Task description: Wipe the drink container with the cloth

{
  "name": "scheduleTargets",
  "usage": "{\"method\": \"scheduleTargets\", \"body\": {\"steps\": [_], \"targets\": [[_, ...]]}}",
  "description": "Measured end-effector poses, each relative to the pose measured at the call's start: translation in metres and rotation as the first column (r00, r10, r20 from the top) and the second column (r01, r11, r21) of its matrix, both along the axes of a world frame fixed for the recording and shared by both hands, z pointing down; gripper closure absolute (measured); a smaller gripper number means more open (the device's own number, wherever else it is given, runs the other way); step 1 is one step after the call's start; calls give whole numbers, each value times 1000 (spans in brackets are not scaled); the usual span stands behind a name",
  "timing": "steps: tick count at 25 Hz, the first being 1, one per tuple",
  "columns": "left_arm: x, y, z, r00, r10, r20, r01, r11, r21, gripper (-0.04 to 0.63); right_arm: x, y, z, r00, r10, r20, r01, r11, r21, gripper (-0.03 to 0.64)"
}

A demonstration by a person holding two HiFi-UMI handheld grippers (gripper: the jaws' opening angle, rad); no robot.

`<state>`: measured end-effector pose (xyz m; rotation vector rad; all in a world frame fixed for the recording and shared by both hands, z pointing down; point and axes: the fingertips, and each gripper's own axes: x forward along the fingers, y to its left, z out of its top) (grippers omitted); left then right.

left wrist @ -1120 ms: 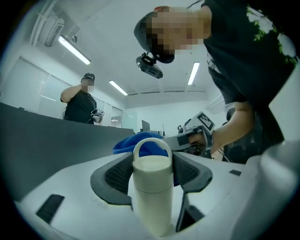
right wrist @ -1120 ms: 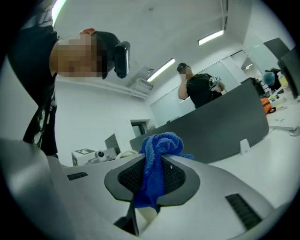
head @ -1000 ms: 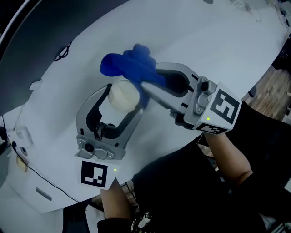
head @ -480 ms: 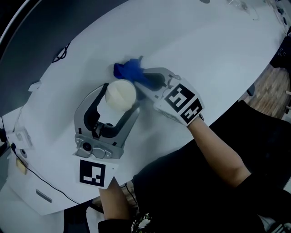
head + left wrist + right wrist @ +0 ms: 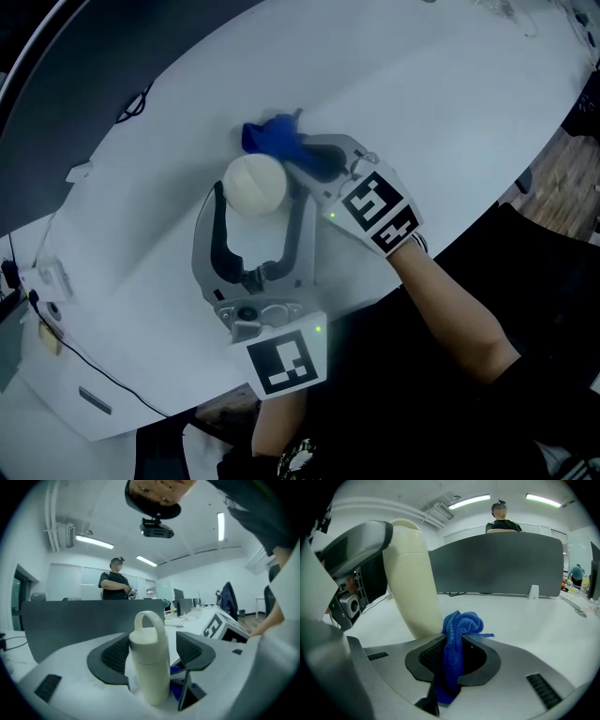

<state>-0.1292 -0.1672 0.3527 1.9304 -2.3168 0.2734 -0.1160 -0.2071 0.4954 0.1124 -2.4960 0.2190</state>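
Bottle (image 5: 253, 184) upright on worktop (image 5: 422, 103), between jaws of left gripper (image 5: 257, 208). Jaws have just been opening and now stand wide, pads off bottle's sides. Probably loose guard against tipping that leaves surface free for wiping. Right gripper (image 5: 452, 644) clamped tight on blue cloth (image 5: 461, 625), bunched end poking past jaw tips as wiping pad, just beside bottle's lower side; contact unclear.

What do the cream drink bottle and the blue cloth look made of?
The cream drink bottle looks like coated metal or plastic: smooth, matte, no glare, moulded loop handle. The blue cloth looks like microfibre or terry: fuzzy looped pile, limp bunched folds.
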Motion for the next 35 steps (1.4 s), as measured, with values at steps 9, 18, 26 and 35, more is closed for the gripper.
{"method": "scheduleTargets", "body": {"steps": [9,18,26,35], "targets": [[-4,6,7,960,280,-22,-279,959,43,348,5,1,-18,998,54,35,-53,998,-40,555],[3,1,1,806,591,-24,-587,805,88,350,15,-1,-164,843,114,526,-51,990,-133,552],[3,1,1,806,591,-33,-584,804,111,350,12,0,-59,978,91,188,-74,993,-94,566],[-5,4,4,865,502,-23,-500,864,55,350,1,6,3,995,-26,-97,29,999,29,566]]}}
